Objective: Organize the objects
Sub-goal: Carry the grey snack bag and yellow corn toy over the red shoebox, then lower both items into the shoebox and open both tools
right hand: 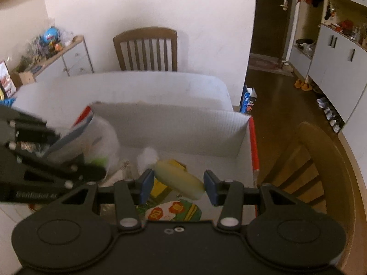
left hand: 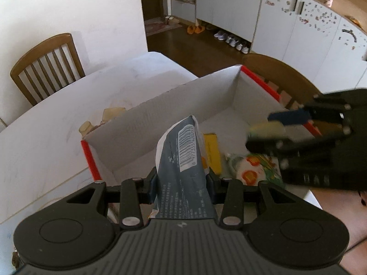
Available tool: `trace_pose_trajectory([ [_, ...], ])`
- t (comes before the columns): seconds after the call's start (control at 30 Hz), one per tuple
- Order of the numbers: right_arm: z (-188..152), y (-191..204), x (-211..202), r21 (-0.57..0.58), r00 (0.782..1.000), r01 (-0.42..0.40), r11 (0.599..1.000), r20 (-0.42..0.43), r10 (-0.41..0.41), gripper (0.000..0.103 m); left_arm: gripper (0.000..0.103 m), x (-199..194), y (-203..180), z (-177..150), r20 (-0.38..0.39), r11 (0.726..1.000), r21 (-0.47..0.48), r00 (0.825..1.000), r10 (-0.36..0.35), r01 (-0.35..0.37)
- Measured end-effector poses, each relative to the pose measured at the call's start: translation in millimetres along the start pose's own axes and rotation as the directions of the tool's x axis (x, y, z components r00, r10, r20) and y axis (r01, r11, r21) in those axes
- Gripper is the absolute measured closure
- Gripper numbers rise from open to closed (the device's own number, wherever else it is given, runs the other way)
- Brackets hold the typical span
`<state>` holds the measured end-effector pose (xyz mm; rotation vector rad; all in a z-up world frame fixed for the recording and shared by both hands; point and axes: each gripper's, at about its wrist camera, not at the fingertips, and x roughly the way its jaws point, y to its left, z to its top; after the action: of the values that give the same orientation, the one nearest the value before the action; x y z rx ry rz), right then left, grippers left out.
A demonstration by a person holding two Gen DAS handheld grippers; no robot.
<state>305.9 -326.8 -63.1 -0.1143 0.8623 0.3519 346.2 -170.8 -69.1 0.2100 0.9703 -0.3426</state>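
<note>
My left gripper is shut on a grey-blue packet with a barcode, held upright over the near left part of a white cardboard box with red edges. In the right wrist view that gripper and its packet are blurred at the left. My right gripper is shut on a pale yellow oblong thing above the box floor. From the left wrist view the right gripper comes in over the box's right side.
Inside the box lie a yellow packet and a green-and-white packet with orange circles. The box stands on a white table; small translucent items sit outside its left wall. Wooden chairs flank the table.
</note>
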Motion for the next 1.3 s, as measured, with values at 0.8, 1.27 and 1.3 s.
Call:
trace_pose_trajectory([
  [0.8, -17, -5, 55, -0.063, 0.990, -0.041, 0.997, -0.134, 0.032, 0.061, 0.050, 77, -9, 12, -0.084, 0.999, 0.016, 0.996, 0.029, -0.028],
  [1.27, -17, -16, 39, -0.024, 0.992, -0.058, 0.998, -0.110, 0.055, 0.041, 0.029, 64, -4, 3, -0.046, 0.999, -0.018, 0.998, 0.039, -0.040],
  [1.3, -16, -16, 38, -0.023, 0.993, -0.058, 0.998, -0.109, 0.055, 0.041, 0.029, 62, -3, 2, -0.043, 0.999, -0.016, 0.998, 0.043, -0.044],
])
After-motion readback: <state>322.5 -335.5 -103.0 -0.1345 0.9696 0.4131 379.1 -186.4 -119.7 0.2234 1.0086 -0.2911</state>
